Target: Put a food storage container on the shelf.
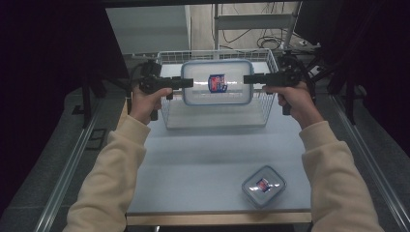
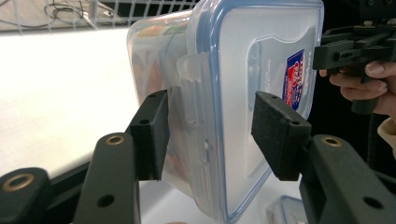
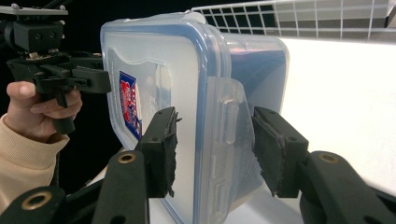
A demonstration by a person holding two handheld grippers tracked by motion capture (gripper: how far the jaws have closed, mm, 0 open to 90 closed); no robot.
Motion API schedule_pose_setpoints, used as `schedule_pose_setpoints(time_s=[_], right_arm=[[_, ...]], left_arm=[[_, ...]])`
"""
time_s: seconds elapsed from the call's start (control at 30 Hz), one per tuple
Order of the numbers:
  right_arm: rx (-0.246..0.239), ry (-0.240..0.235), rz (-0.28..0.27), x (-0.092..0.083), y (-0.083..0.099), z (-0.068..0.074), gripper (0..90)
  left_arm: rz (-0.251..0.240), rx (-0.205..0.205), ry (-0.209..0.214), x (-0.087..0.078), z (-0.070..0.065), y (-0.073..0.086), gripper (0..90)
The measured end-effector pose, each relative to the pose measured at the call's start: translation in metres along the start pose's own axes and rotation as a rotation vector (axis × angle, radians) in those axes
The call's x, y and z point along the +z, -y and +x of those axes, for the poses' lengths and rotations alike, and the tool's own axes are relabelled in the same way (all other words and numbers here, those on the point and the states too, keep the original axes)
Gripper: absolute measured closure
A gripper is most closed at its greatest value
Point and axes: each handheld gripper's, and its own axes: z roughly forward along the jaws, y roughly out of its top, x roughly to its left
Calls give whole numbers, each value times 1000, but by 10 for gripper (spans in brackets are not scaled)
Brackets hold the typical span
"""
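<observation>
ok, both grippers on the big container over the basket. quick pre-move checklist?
1. Left gripper clamped on the container end: ok, pads press both sides of the latch flap.
2. Right gripper clamped on the opposite end: ok, pads press lid and base.
3. Container level between the grippers: ok in the high view.
4. Lid seated: ok at both gripped ends; the long-side latches cannot tell.
5. Container over the wire basket: ok; its height above the rim cannot tell.
6. Small container out of the way: ok, it sits at the near table edge.
</observation>
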Motion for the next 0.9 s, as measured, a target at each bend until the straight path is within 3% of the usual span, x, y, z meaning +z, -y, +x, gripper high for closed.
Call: schedule_pose_setpoints(time_s=[0.37,0.7,0.9], right_arm=[[35,0,3,25,-35,-30,507],[94,-19,5,37,-41,-53,504],[171,-26,-14,40,-42,-63,497]], left_arm=[[25,-23,-3,17,34,-32,472],[42,-57,-2,30,47,-41,475],[22,-140,28,35,56,-42,483]])
